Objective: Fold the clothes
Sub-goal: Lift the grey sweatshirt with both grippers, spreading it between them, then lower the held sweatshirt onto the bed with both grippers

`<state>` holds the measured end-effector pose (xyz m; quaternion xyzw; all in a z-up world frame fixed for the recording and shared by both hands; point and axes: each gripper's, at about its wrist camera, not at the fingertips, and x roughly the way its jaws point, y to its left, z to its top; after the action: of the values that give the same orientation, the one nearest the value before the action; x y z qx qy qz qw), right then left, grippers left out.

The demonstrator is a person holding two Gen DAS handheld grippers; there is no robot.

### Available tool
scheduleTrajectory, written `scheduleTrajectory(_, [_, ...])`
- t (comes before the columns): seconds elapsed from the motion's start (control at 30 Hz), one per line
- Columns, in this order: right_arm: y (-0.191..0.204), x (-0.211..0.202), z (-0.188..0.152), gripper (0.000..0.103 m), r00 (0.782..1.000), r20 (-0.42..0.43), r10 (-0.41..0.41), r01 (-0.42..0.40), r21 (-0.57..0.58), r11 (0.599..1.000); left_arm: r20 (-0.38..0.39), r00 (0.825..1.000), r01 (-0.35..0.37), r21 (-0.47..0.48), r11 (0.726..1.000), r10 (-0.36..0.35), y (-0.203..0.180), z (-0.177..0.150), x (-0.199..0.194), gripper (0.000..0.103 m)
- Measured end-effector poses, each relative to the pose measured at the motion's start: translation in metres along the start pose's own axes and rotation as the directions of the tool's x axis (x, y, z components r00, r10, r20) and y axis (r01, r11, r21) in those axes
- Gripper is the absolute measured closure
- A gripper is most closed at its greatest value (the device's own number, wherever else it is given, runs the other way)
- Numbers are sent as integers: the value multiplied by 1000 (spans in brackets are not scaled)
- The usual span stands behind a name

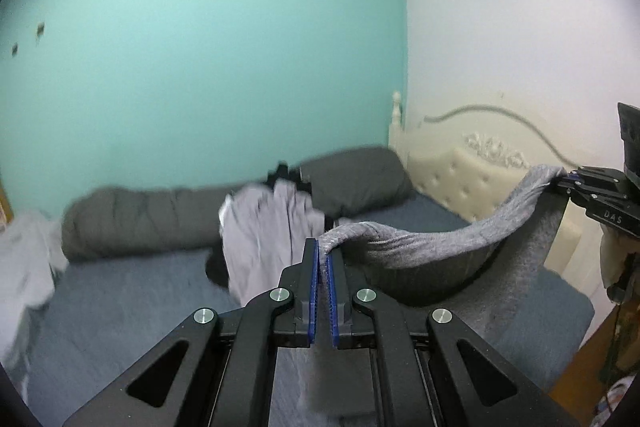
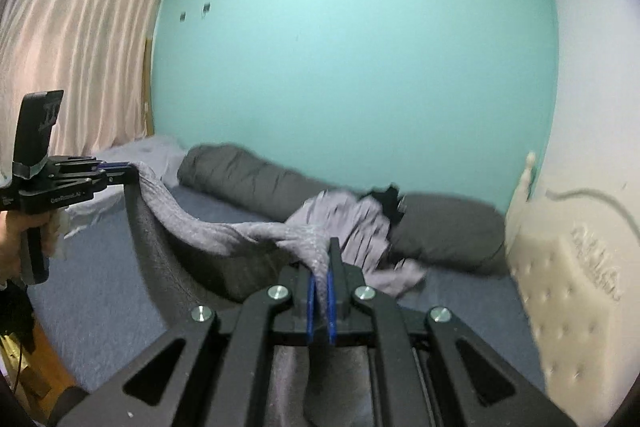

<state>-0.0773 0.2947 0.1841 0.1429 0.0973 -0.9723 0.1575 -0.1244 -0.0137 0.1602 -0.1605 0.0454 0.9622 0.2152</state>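
A grey knit garment (image 1: pixel 432 247) hangs in the air between my two grippers, above the bed. My left gripper (image 1: pixel 323 251) is shut on one end of it, the cloth pinched between the blue pads. My right gripper (image 2: pixel 325 259) is shut on the other end. In the left wrist view the right gripper (image 1: pixel 572 181) shows at the far right, holding the cloth. In the right wrist view the left gripper (image 2: pixel 120 173) shows at the left, with the garment (image 2: pixel 208 223) sagging between the two.
The bed (image 1: pixel 132 291) has a blue-grey sheet. A dark grey rolled duvet (image 1: pixel 140 219) lies along the teal wall. A pile of light grey clothes (image 1: pixel 268 227) lies on it. A cream tufted headboard (image 2: pixel 568 299) stands at the right. Curtains (image 2: pixel 76 39) hang at the left.
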Motion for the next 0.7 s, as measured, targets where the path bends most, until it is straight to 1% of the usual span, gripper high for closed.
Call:
scheduleTrajectory(0.17, [-3, -47, 45, 99, 996, 88, -15, 16, -4, 1000, 92, 996, -23, 25, 999, 20, -7, 59, -54, 99])
scheduleTrajectory(0.3, [-1, -74, 65, 99, 992, 128, -8, 8, -2, 1000, 143, 989, -50, 65, 997, 41, -15, 88, -97, 99])
scheduleTrajectory(0.37, [0, -85, 70, 99, 990, 140, 2, -3, 3, 1000, 154, 987, -54, 72, 996, 42, -17, 94, -115, 99])
scheduleTrajectory(0.5, [9, -103, 70, 99, 989, 142, 32, -33, 4, 999, 163, 985, -68, 93, 993, 52, -21, 95, -144, 99])
scheduleTrajectory(0.6, [17, -109, 61, 99, 991, 125, 51, -51, 2, 999, 159, 986, -69, 89, 994, 54, -20, 85, -158, 99])
scheduleTrajectory(0.7, [28, -112, 46, 99, 992, 98, 73, -73, -2, 997, 137, 989, -67, 88, 994, 55, -19, 67, -165, 99])
